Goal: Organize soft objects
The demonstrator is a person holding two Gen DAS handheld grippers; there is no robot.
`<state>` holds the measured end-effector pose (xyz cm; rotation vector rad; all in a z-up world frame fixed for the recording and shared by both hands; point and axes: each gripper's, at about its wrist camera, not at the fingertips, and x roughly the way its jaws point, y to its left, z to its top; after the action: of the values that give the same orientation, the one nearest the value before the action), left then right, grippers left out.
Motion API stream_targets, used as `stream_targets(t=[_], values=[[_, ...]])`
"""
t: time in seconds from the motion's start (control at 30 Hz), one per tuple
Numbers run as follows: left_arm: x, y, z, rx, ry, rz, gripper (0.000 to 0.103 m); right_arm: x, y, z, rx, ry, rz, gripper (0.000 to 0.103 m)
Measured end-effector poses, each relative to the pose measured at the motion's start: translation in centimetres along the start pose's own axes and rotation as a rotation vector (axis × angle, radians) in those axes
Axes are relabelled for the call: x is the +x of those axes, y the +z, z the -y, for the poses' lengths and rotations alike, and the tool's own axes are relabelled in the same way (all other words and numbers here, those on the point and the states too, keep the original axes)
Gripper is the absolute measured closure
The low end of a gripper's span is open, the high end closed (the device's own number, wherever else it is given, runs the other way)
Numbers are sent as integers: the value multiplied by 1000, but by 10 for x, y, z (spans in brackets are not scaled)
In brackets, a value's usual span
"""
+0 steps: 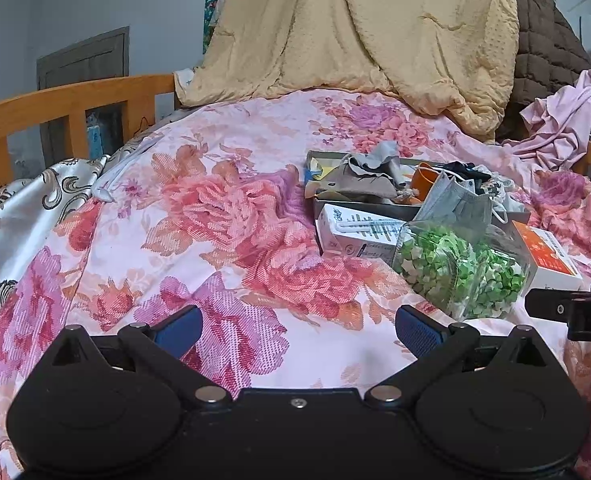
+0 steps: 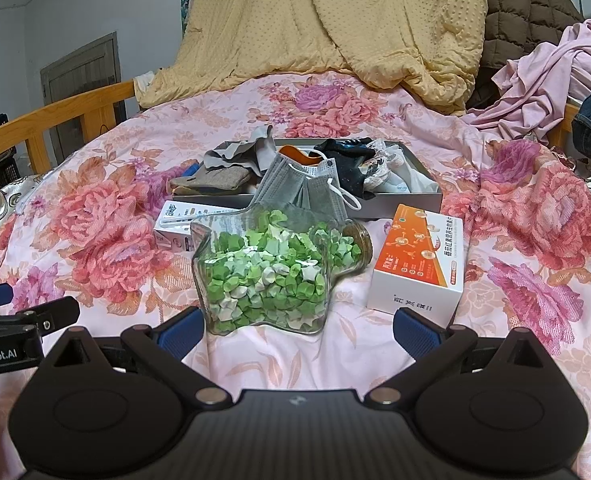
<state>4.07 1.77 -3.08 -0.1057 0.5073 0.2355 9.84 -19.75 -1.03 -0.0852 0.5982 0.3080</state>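
Right wrist view shows our right gripper (image 2: 295,330) spread wide and empty, the star-shaped glass jar (image 2: 263,276) just before it; our left gripper (image 1: 297,328) is spread too. We judge the jar may roll if bumped; the grey masks (image 2: 303,188) overhang the box (image 2: 411,198) edge and may slip. Left of the box, the floral bedspread (image 1: 143,240) lies free.

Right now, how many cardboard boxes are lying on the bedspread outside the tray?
2. A white box lies left of the star-shaped jar, against the tray's front wall. An orange-and-white box lies right of the jar. More could be hidden behind the tray's clutter.
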Motion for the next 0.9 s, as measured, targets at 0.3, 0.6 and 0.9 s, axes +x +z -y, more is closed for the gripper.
stream_targets(t=[0.3,0.6,0.9], values=[[0,0,1,7,0,2,1,0,0,0,0,1,1,0],[0,-1,0,7,4,1,1,1,0,0,0,1,0,0],[0,-1,0,10,3,1,1,1,0,0,1,1,-1,0]])
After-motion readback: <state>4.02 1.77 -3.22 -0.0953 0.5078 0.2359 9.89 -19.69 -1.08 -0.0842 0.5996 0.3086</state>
